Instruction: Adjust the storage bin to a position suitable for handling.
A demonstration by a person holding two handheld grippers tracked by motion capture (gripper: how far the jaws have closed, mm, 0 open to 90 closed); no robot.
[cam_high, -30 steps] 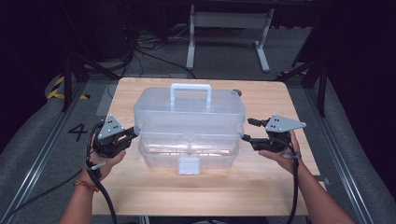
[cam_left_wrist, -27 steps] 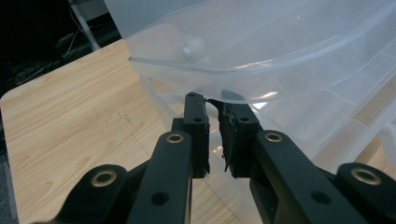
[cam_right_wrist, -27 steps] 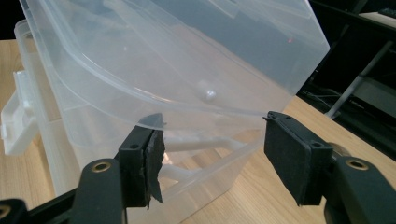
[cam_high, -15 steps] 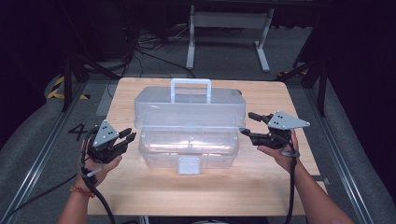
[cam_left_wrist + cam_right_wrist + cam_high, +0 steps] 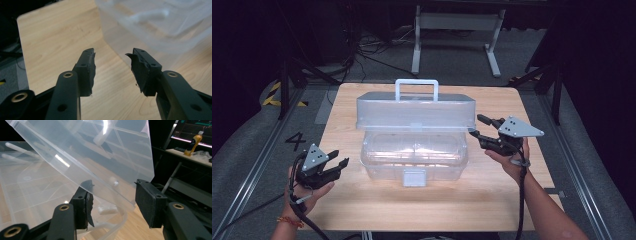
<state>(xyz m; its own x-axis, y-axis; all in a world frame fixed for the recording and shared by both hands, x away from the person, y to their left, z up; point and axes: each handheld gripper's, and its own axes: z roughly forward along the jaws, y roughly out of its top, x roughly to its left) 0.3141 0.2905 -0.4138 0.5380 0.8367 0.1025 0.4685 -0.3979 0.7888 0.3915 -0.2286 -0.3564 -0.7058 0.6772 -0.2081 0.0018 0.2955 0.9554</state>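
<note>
A clear plastic storage box (image 5: 414, 155) sits mid-table, its lid (image 5: 414, 112) with a white handle (image 5: 416, 90) tilted up off the base at the front. My right gripper (image 5: 476, 125) is at the lid's right end, open. In the right gripper view the lid's edge (image 5: 100, 152) runs between the spread jaws of this gripper (image 5: 113, 186), above the base (image 5: 30, 190). My left gripper (image 5: 339, 158) is held open off the box's lower left, apart from it. In the left gripper view that gripper (image 5: 111, 56) is empty, with the box (image 5: 150, 25) ahead.
The wooden table (image 5: 362, 210) has bare room in front of the box and on both sides. A white latch (image 5: 414, 176) sits on the base's front. A metal stand (image 5: 457, 22) is on the floor behind. A bottle (image 5: 194, 141) stands on a far shelf.
The lid has risen off the base at the front. My left gripper has drawn back down and to the left, away from the box. The right gripper has stayed at the lid's right end.
</note>
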